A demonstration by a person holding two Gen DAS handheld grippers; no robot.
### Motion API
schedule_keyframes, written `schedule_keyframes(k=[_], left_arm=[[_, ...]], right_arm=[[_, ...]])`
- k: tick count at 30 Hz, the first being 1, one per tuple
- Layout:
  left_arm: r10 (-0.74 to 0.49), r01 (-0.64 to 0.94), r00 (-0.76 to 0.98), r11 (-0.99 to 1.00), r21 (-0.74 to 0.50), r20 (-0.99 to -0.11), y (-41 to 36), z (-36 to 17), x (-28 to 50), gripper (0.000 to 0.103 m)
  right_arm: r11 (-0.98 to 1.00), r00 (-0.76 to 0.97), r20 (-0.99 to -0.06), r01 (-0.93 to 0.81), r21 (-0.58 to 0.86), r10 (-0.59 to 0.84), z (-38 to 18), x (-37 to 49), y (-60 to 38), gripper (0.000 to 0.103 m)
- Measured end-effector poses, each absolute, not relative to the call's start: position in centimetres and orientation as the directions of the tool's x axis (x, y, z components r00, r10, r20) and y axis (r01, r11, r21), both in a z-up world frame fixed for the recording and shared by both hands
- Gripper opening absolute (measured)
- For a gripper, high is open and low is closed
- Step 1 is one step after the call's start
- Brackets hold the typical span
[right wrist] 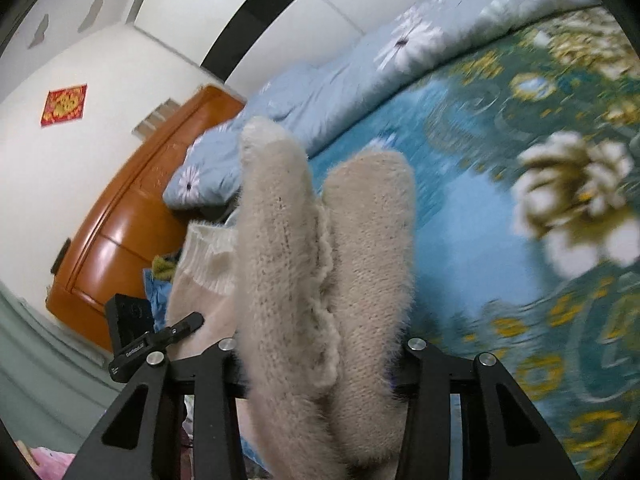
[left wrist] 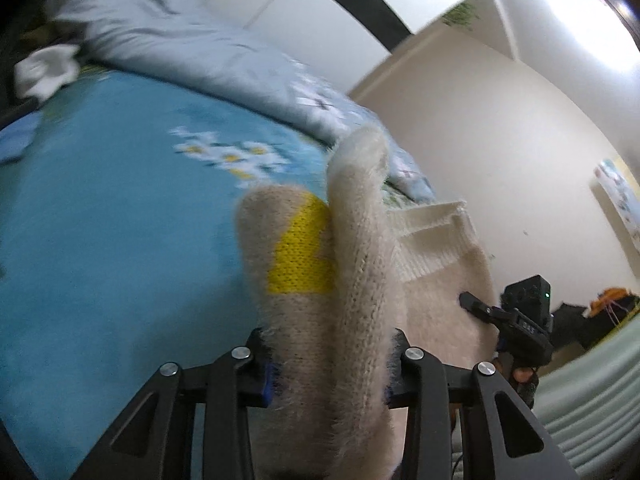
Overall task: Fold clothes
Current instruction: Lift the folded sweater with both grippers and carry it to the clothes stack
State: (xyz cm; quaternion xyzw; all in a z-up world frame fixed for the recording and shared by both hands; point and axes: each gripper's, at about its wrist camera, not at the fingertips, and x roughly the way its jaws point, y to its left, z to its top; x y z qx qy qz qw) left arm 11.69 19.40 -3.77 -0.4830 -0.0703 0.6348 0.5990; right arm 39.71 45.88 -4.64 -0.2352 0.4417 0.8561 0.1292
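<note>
Both grippers pinching fuzzy cream sweater (left wrist: 360,280) — held up over the bed (left wrist: 100,220).
Left gripper (left wrist: 328,372) and right gripper (right wrist: 320,364) clamped on bunched knit; next likely spread flat ahead.

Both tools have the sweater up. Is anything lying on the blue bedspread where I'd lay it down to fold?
Nothing visible does. The cream sweater is clamped in the left tool and the right tool, and the bedspread ahead lies bare. The rolled quilt sits along its far edge, and a white cloth lies in the far corner.
</note>
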Motion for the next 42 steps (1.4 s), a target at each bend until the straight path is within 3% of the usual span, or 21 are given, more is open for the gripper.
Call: schedule_keyframes(k=[17,23,30,35,39,42], left_arm=[[0.761,-0.727,0.483,0.072,-0.683,-0.434,43.2,2.9,27.9,0.038],[0.718,-0.696,0.557,0.128,-0.707,-0.418,49.8,3.0,34.5,0.038],[0.714,-0.630,0.612,0.181,-0.755,-0.340,56.1,1.6,39.5,0.038],[0.735,-0.616,0.594,0.154,-0.773,-0.327,57.7,-1.6,40.7,0.038],[0.724,-0.618,0.590,0.120,-0.777,-0.357,58.0,-4.3,40.3,0.038],[0.721,-0.623,0.592,0.125,-0.772,-0.361,58.0,-5.5,40.1,0.038]], right_arm=[[-0.501,-0.754,-0.565,-0.651,0.570,0.336,5.4,61.6,57.7,0.044],[-0.442,-0.694,-0.596,-0.718,0.538,0.403,6.2,68.6,61.4,0.044],[-0.408,-0.657,-0.586,-0.754,0.515,0.473,7.0,75.5,65.9,0.044],[-0.392,-0.681,-0.535,-0.728,0.562,0.500,5.2,78.4,68.6,0.044],[-0.331,-0.673,-0.582,-0.736,0.591,0.457,0.5,78.6,70.9,0.045],[-0.305,-0.715,-0.553,-0.690,0.656,0.428,-2.4,79.6,72.0,0.049]])
